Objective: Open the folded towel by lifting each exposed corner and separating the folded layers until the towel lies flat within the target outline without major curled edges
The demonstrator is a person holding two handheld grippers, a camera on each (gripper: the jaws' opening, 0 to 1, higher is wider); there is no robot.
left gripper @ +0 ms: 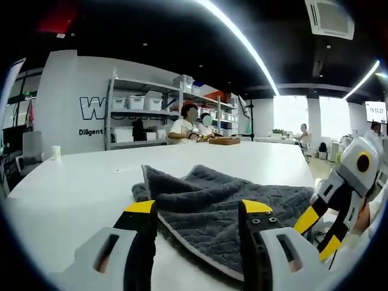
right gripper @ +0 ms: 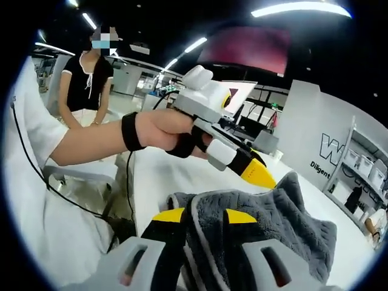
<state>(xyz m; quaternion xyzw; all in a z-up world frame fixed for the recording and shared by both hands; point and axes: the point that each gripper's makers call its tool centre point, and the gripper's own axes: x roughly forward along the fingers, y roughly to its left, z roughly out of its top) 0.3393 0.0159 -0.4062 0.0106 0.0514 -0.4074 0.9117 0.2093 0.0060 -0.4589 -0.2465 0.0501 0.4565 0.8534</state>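
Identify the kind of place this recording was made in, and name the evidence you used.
Probably an open-plan workshop or lab office: metal shelving stacked with storage bins, long white tables, strip ceiling lights, and people seated working at the back. A grey towel lies on the table.

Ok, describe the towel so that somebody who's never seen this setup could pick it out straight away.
Find the big white table in the open workspace. At its near edge, between the two yellow-tipped grippers, lies the towel: dark grey, waffle-textured, rumpled in folded layers, with a pale stitched border. It is the one dark soft thing on the white surface.
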